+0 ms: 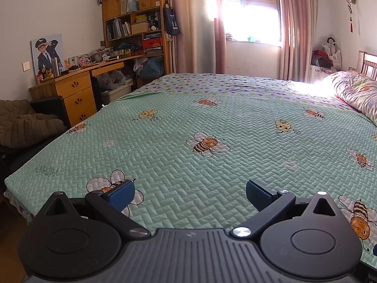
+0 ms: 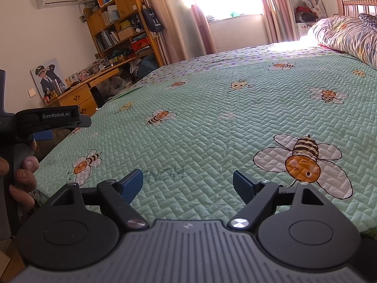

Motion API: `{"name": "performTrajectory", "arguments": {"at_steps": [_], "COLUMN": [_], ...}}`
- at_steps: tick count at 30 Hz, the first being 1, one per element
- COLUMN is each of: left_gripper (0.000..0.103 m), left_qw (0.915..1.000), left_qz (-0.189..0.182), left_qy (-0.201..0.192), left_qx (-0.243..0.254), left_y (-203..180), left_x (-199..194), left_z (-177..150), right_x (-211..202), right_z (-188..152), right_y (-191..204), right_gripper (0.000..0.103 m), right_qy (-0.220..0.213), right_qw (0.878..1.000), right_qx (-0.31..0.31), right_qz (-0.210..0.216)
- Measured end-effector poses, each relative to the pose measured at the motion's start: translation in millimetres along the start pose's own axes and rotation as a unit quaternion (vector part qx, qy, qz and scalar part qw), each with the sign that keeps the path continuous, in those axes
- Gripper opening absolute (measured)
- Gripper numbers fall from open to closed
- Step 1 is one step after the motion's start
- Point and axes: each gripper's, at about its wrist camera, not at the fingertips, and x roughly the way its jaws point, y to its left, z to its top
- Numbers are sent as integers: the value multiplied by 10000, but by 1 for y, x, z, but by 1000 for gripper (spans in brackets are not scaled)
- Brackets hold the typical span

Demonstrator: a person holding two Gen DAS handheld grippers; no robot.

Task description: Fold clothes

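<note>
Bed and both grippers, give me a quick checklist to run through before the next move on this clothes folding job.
1. Left gripper open with nothing between its fingers: ok.
2. Right gripper open with nothing between its fingers: ok.
3. Garment to fold within view: not ok. Only the green bee-print quilt shows on the bed, no loose clothing.
4. Flat surface for folding: ok. The quilt lies smooth in front of both grippers.
5. Pillow out of the folding area: ok, it sits at the headboard end.
6. Where the clothes are: cannot tell, neither view shows them.
</note>
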Motion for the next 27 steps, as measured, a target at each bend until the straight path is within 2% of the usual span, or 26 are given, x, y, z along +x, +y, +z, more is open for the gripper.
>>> {"name": "performTrajectory", "arguments": {"at_steps": [27], "left_gripper": [101], "left_qw": [10000], "left_qz": [-1], "left_qy": [4], "left_qx": [-37], "left_y": [1], "left_x": [-1], "left_z": [0], "right_x": [0], "right_z": [-1], "right_y": [-1], "right_gripper": [84], "right_qy": [3], "right_qw": [10000], "right_qx": [32], "right_qz": [-11]}}
